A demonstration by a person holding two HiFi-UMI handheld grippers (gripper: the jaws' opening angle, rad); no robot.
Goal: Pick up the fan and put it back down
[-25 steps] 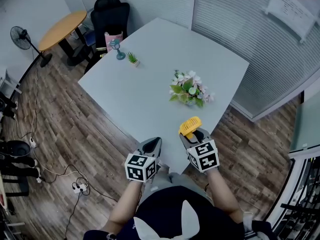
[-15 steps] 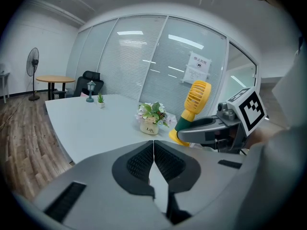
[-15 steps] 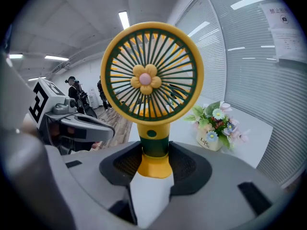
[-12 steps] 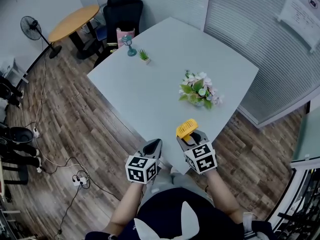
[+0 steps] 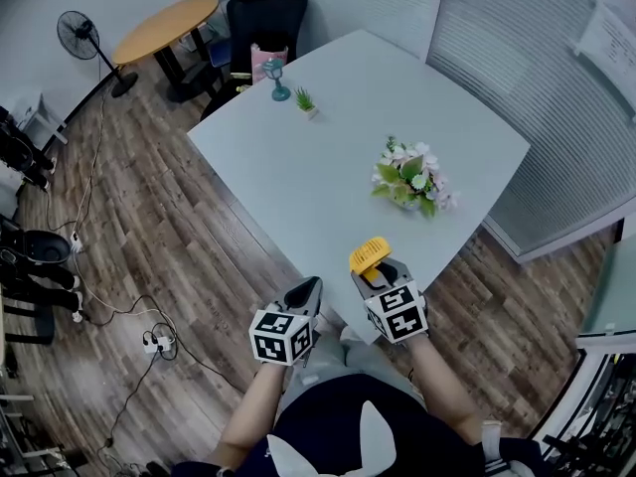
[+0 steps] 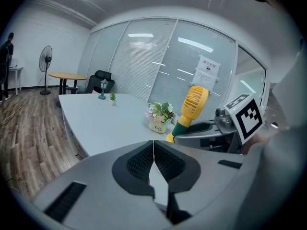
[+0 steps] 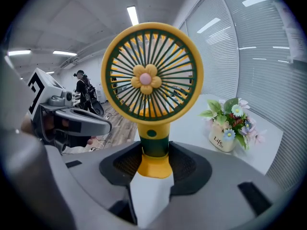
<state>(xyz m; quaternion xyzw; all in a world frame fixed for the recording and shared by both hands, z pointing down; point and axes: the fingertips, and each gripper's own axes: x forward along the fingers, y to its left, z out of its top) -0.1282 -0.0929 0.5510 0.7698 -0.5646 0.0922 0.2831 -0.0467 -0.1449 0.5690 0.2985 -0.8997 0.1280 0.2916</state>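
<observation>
right tongs (image 7: 154,162) still clamp the fan (image 7: 149,75), now farther from the flower pot (image 5: 410,179) — left tongs (image 6: 153,159) closed together.

Wood floor (image 5: 149,237); blinds (image 5: 517,48) far right; far left, a round table (image 5: 164,28), black chair (image 5: 266,13) and pedestal fan (image 5: 76,34).

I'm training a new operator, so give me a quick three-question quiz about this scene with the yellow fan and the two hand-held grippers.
1. True or false: the right hand-held gripper is shut on the round yellow-and-green plastic handheld fan.
2. The left hand-held gripper is: A open, B shut and empty, C holding a cup.
3. Fill in: nearest the fan on the white table stands a white pot of ____.
Key: 1 true; 2 B; 3 flowers.
</observation>
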